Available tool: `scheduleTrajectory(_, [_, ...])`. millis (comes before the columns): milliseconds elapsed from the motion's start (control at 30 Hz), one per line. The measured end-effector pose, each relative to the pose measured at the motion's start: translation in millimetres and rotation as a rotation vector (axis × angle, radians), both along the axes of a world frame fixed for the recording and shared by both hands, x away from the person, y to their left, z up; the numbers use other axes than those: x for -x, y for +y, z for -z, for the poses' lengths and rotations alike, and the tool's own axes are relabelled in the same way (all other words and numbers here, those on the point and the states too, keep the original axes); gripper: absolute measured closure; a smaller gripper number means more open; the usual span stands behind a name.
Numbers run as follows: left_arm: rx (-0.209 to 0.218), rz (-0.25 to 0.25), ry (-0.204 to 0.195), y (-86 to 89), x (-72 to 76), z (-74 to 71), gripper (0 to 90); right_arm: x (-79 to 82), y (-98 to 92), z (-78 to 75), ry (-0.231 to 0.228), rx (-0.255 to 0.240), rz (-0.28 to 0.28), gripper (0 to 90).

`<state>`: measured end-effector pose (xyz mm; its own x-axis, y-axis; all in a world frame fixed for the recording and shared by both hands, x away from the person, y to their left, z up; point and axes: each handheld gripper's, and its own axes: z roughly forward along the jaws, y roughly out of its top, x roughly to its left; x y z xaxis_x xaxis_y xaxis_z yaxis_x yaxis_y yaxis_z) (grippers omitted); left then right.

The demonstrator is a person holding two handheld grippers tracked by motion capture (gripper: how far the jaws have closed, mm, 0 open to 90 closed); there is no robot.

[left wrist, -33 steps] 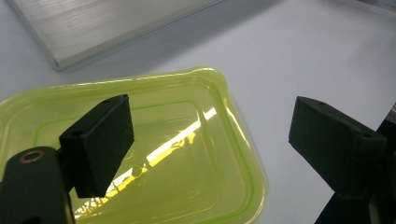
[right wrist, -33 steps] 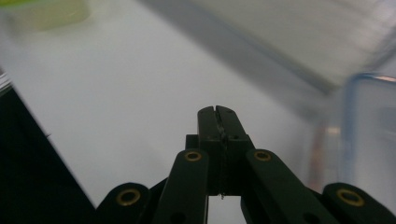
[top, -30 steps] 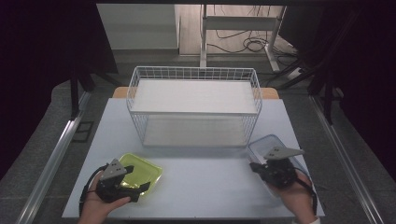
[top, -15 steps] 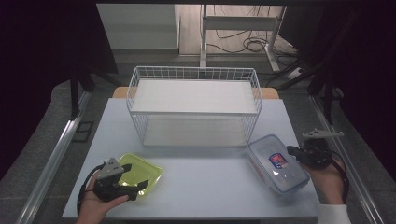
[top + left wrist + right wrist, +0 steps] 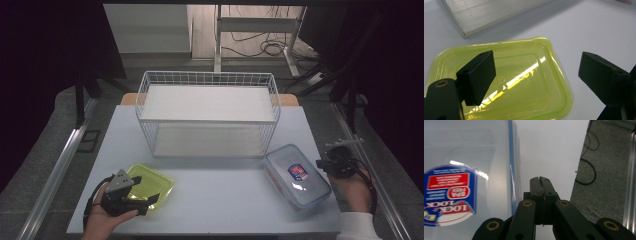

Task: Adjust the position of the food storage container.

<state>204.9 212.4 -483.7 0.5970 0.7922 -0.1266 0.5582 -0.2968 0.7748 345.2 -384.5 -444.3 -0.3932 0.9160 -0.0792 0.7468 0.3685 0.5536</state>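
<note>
A white wire basket [image 5: 207, 112] stands at the table's [image 5: 220, 200] far side. The clear lidded container [image 5: 296, 175] lies front right, the right gripper [image 5: 324, 164] just beside it, jaws pressed together, empty. The left gripper [image 5: 145, 200] hovers wide-jawed over the yellow-green lid [image 5: 155, 184] front left.

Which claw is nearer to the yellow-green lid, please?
Left. The left claw hangs open over the yellow-green lid; the right claw, shut, sits beside the clear box.
</note>
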Motion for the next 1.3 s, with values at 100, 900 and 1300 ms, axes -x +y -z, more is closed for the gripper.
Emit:
scheduleTrajectory(100, [-0.003, 0.001, 0.001, -0.4, 0.2, 0.4, 14.3, -2.7, -0.2, 5.9, 0.03, 0.013, -0.018, 88.8])
scheduleTrajectory(900, [-0.009, 0.0, 0.003, -0.2, -1.0, 2.0, 14.2, -3.2, 13.6, 12.0, 0.016, -0.047, -0.177, 89.0])
scheduleTrajectory(1300, [-0.007, -0.001, -0.001, 1.3, -0.8, 1.0, 14.2, 6.3, 53.5, 13.7, 0.043, -0.052, -0.258, 89.0])
